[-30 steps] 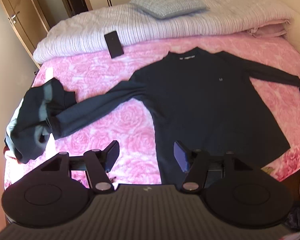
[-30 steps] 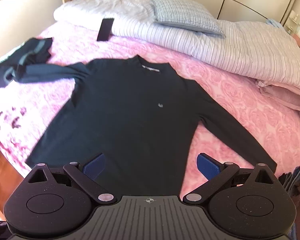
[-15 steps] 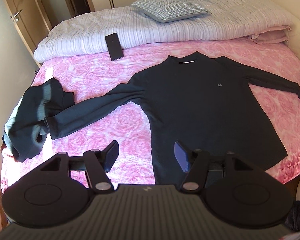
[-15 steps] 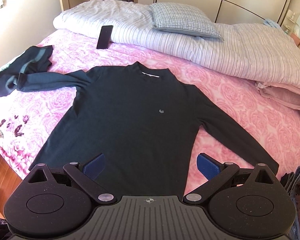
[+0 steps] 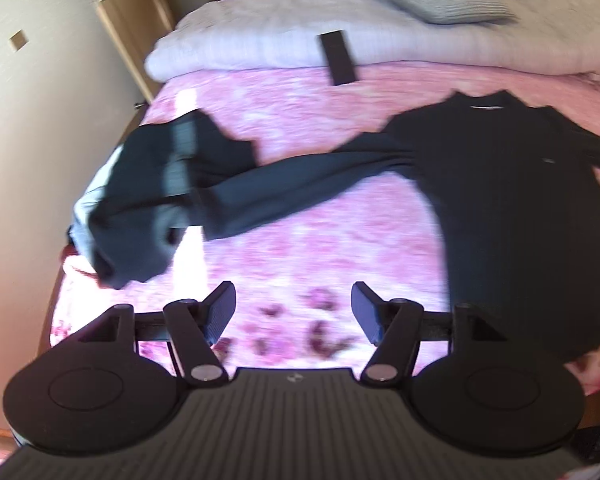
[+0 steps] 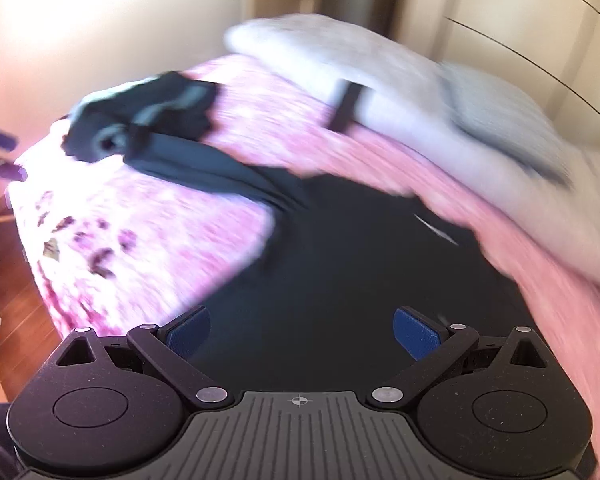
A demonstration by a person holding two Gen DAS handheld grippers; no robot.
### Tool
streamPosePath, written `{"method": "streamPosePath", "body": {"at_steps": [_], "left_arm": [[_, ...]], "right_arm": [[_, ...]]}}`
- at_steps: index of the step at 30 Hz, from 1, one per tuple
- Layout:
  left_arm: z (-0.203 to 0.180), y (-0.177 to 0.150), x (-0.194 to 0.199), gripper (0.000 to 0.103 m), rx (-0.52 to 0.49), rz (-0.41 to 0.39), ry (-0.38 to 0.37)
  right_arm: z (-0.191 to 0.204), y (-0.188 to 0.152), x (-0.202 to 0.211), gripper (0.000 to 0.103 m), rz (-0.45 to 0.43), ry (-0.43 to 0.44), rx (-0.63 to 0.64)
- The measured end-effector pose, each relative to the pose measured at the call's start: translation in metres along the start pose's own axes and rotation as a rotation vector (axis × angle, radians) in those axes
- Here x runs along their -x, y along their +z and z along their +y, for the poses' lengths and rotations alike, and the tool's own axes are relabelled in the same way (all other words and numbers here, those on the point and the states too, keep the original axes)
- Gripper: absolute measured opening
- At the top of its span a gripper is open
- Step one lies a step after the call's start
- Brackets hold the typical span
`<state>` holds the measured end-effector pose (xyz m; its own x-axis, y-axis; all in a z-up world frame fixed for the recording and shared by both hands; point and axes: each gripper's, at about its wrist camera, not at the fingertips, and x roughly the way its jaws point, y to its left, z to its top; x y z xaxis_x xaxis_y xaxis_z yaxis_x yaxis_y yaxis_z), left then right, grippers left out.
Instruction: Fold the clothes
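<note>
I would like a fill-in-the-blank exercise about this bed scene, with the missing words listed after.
1. The dark long-sleeved shirt lies spread flat on the ____ floral bedspread.
2. The left gripper and the right gripper are both ____, holding nothing.
3. The shirt's outstretched sleeve ends beside a crumpled dark ____ near the bed's edge.
4. A dark phone leans against the folded ____ duvet.

Missing words: pink; open; garment; white

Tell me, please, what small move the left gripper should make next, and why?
Probably ease the left gripper forward to the cuff of the sweater's outstretched sleeve. Its jaws are open and empty, the sweater lies flat and unfolded on the pink bedspread, and the cuff touches the crumpled garment.
</note>
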<state>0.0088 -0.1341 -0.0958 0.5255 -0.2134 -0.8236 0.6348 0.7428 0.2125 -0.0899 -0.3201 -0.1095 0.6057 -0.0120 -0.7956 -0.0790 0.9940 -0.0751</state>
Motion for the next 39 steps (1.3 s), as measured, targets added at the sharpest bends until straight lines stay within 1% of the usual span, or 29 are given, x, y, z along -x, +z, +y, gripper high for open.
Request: {"method": "streamPosePath", "body": {"at_steps": [2,4,6,8,11,14,16,18,19,22,23,24,25,27,29,30,31,34,36,38,39], "left_arm": [[0.038,0.004,-0.024,0.061,0.013,0.0,0.003],[0.075,0.009,-0.054,0.061,0.023,0.007,-0.006],[0.11,0.012,-0.084,0.061,0.023,0.011,-0.015],[0.139,0.015,-0.112,0.061,-0.009,0.004,-0.017],[0.171,0.011,-0.15,0.061,-0.06,-0.005,-0.011],[0.197,0.001,-0.18,0.061,-0.046,0.006,-0.037],[0.214,-0.008,-0.196,0.061,-0.011,0.024,-0.057],[0.23,-0.016,-0.209,0.061,0.034,0.04,-0.068],[0.236,-0.019,-0.213,0.061,0.052,0.046,-0.07],[0.25,-0.023,-0.22,0.061,0.087,0.063,-0.073],[0.252,-0.023,-0.22,0.061,0.087,0.065,-0.074],[0.252,-0.022,-0.219,0.061,0.084,0.064,-0.076],[0.251,-0.02,-0.218,0.061,0.079,0.06,-0.08],[0.244,-0.014,-0.213,0.061,0.059,0.053,-0.098],[0.229,-0.003,-0.211,0.061,0.025,0.039,-0.117],[0.219,0.003,-0.209,0.061,0.002,0.028,-0.129],[0.206,0.009,-0.206,0.061,-0.02,0.017,-0.145],[0.164,0.03,-0.198,0.061,-0.081,-0.018,-0.201],[0.125,0.044,-0.194,0.061,-0.115,-0.04,-0.241],[0.078,0.056,-0.191,0.061,-0.136,-0.05,-0.277],[0.054,0.062,-0.19,0.061,-0.146,-0.055,-0.295]], "right_arm": [[0.035,0.031,-0.033,0.1,-0.047,0.04,0.052],[0.077,0.063,-0.073,0.099,-0.088,0.061,0.121],[0.121,0.092,-0.121,0.082,-0.103,0.076,0.179],[0.165,0.119,-0.175,0.076,-0.109,0.103,0.229],[0.23,0.143,-0.261,0.076,-0.121,0.129,0.307],[0.28,0.153,-0.337,0.076,-0.109,0.144,0.345],[0.301,0.16,-0.378,0.076,-0.094,0.123,0.324],[0.318,0.166,-0.406,0.076,-0.099,0.063,0.308],[0.324,0.169,-0.417,0.076,-0.096,0.046,0.293],[0.333,0.173,-0.439,0.076,-0.111,-0.034,0.332],[0.33,0.176,-0.437,0.063,-0.108,-0.032,0.322],[0.322,0.18,-0.434,0.033,-0.098,-0.031,0.308],[0.313,0.184,-0.429,0.025,-0.09,-0.027,0.292],[0.287,0.193,-0.409,0.011,-0.087,0.011,0.245],[0.254,0.204,-0.385,0.011,-0.094,0.058,0.176],[0.231,0.211,-0.371,0.01,-0.102,0.084,0.114],[0.203,0.217,-0.354,0.01,-0.118,0.106,0.038],[0.104,0.23,-0.297,0.01,-0.211,0.154,-0.203],[0.034,0.225,-0.251,0.01,-0.299,0.101,-0.287],[-0.035,0.208,-0.203,0.01,-0.38,0.007,-0.362],[-0.069,0.193,-0.181,0.01,-0.422,-0.049,-0.39]]}}
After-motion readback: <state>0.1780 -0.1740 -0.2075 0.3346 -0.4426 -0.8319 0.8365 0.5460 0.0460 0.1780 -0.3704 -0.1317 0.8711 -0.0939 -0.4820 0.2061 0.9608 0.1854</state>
